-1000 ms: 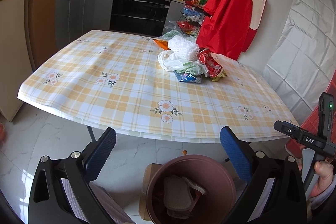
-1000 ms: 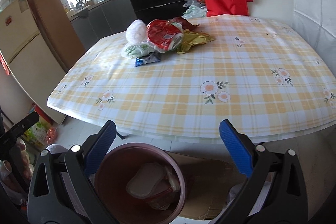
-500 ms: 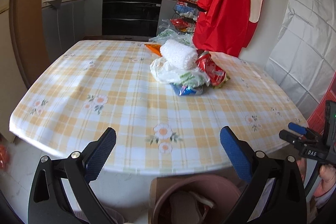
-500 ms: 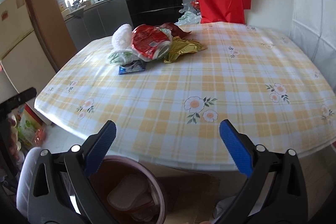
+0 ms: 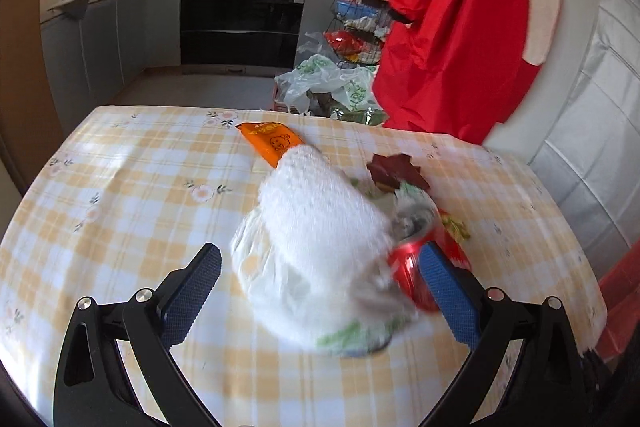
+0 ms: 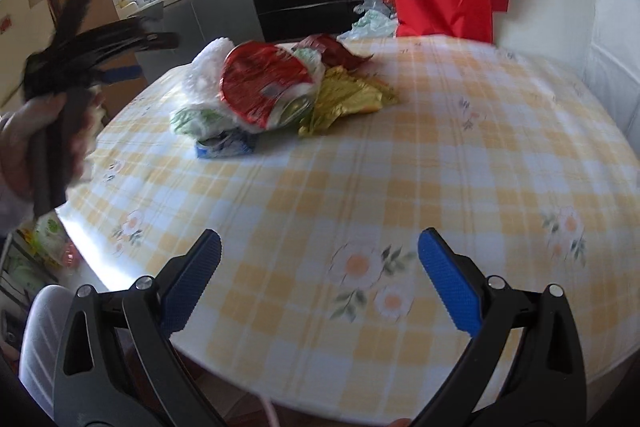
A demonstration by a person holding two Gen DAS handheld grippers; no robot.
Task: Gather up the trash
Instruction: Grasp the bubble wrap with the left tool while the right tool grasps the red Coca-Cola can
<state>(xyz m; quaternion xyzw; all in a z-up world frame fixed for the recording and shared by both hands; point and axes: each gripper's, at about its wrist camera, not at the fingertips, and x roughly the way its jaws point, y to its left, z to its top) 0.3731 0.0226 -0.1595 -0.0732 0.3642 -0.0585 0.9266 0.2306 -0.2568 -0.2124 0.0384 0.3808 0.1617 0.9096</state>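
Note:
A heap of trash lies on the yellow checked table [image 5: 120, 195]. It holds a white foam wad [image 5: 320, 211] on a white plastic bag [image 5: 288, 287], a red crushed can [image 5: 416, 267], a dark red wrapper [image 5: 396, 171] and an orange packet [image 5: 272, 143]. My left gripper [image 5: 320, 291] is open, its jaws on either side of the wad and bag, right above the heap. The right wrist view shows the same heap with the red wrapper [image 6: 260, 83], a gold wrapper [image 6: 348, 99] and a blue packet [image 6: 224, 147]. My right gripper [image 6: 320, 279] is open and empty over the table's near edge.
A red garment [image 5: 460, 39] hangs at the wall behind the table. Plastic bags [image 5: 328, 83] and a loaded wire rack [image 5: 360, 11] stand on the floor beyond the far edge. Kitchen cabinets and an oven [image 5: 240, 23] line the back. The left hand-held gripper [image 6: 68, 67] shows blurred at left.
The left gripper has swung up from the bin below the table edge and forward over the table to the heap. The right gripper has risen and moved a little forward. The bin has left view.

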